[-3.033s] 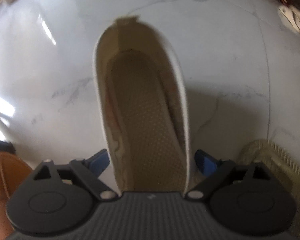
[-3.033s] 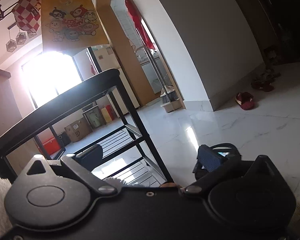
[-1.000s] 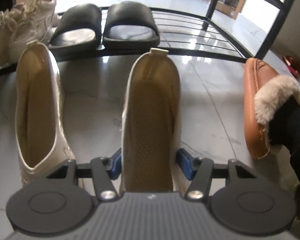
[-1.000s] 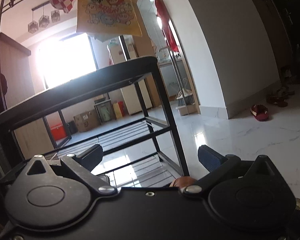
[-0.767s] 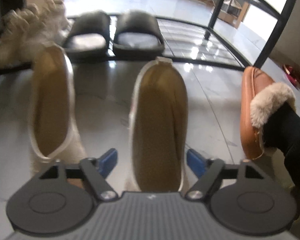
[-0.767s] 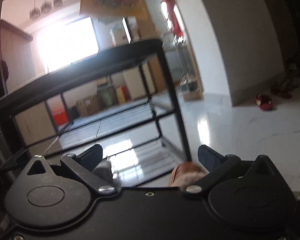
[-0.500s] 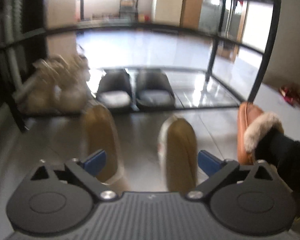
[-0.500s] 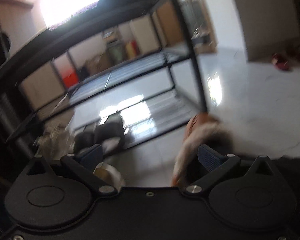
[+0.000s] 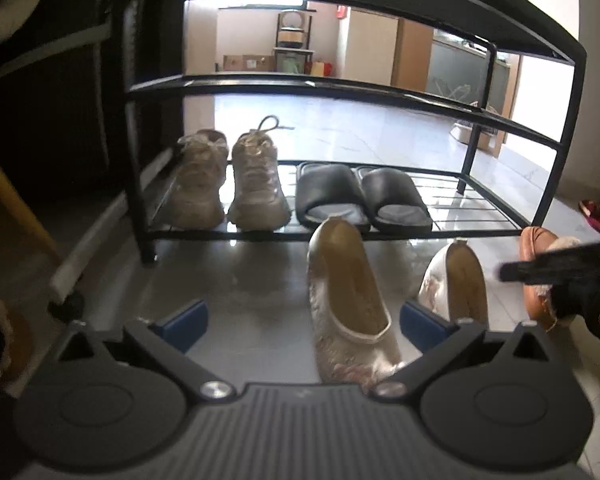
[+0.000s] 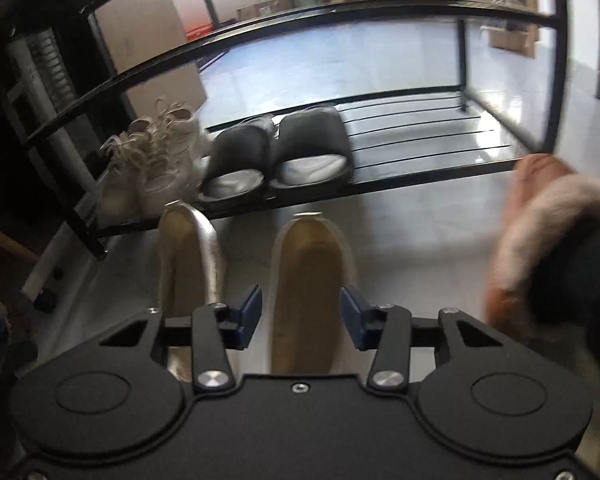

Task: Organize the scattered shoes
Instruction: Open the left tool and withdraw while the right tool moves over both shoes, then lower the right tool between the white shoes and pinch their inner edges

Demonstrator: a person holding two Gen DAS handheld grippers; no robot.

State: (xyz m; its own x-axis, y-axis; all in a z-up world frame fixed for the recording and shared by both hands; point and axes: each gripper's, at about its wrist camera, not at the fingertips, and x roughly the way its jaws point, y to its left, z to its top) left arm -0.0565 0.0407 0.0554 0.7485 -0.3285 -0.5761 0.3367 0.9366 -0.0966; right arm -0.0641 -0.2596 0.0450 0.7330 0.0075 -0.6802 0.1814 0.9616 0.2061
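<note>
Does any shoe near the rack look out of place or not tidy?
Yes. The brown fur-lined slipper lies alone on the floor, right of the two cream flats, with no partner beside it. Sneakers and black slides sit paired.

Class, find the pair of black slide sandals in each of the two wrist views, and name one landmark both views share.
Left wrist view: black slide sandals at centre, on the rack's bottom shelf, right of the sneakers.
Right wrist view: black slide sandals upper centre, on that same shelf.
Shared landmark: the pair of beige sneakers beside them.

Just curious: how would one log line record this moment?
left fingers: just opened, empty | right fingers: just closing around right-hand cream fabric flat shoe, not yet gripping | on floor before black metal rack
</note>
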